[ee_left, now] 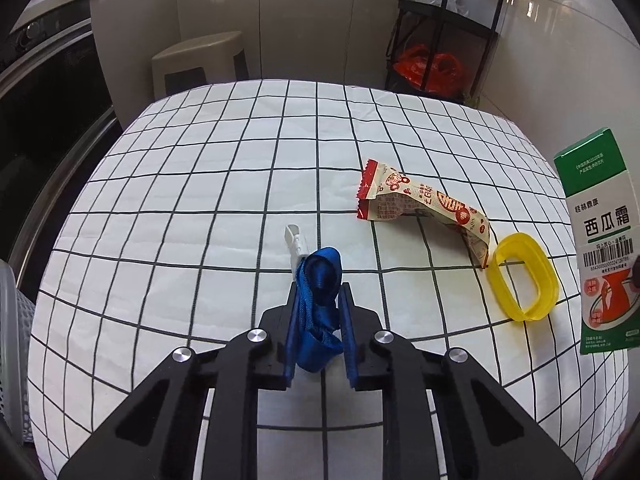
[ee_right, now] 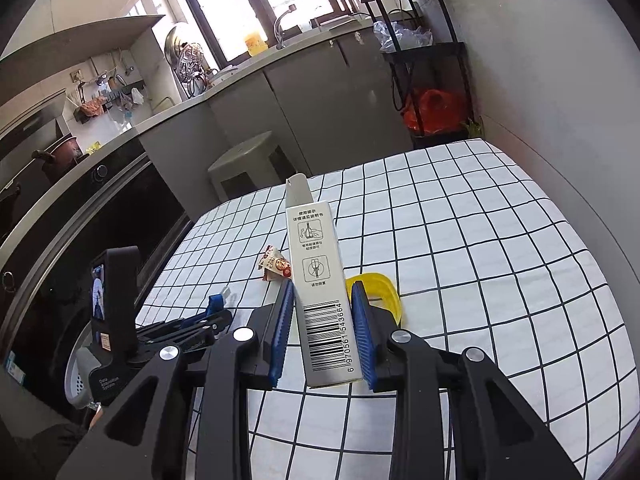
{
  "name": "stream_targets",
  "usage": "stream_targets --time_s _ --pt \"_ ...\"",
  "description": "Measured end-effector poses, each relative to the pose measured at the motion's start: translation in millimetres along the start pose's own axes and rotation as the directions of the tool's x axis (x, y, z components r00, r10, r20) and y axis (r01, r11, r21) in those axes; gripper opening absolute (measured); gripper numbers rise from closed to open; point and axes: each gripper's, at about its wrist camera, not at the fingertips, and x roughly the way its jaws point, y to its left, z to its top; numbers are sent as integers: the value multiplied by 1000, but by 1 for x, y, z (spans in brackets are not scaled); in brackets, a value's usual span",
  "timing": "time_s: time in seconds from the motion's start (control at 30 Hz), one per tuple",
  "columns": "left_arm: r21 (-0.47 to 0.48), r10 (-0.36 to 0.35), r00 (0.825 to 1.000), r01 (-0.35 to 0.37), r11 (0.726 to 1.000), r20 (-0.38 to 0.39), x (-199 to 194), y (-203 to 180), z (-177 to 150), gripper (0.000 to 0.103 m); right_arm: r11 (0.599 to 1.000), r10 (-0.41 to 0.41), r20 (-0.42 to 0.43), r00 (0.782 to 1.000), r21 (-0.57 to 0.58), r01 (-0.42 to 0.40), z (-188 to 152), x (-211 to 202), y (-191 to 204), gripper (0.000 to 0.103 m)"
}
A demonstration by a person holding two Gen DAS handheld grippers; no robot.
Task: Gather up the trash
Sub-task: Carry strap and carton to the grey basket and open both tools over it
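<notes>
On the checked tablecloth [ee_left: 192, 200], my left gripper [ee_left: 321, 288] is shut on a crumpled blue strap [ee_left: 320, 280] with a white clip [ee_left: 295, 242] poking out beyond the fingertips. To its right lie a torn red and beige snack wrapper [ee_left: 420, 204] and a yellow plastic ring [ee_left: 524, 276]. My right gripper [ee_right: 322, 285] is shut on a green and white carton [ee_right: 320, 280], held above the table and seen at the right edge of the left wrist view [ee_left: 600, 240]. The right wrist view also shows the wrapper [ee_right: 276, 266], the ring [ee_right: 384, 284] and the left gripper [ee_right: 212, 316].
A white perforated basket [ee_left: 12, 340] stands off the table's left edge, below the left gripper in the right wrist view [ee_right: 78, 376]. Behind the table are a beige stool [ee_left: 200, 64], a black rack [ee_left: 440, 40] with a red bag, and kitchen cabinets.
</notes>
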Motion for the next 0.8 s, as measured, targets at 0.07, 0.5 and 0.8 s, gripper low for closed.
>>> stream_targets --time_s 0.07,0.5,0.8 --pt "6 12 1000 -12 1000 8 -12 6 -4 18 1000 3 1 1000 -3 -3 0 -1 1 29" --pt "-36 82 993 -79 996 82 -112 69 -38 18 993 58 -22 998 -106 -60 -14 -8 51 29" --pt "-86 161 980 -152 985 120 -169 143 -63 18 978 124 -69 990 -160 -134 -48 -9 121 29"
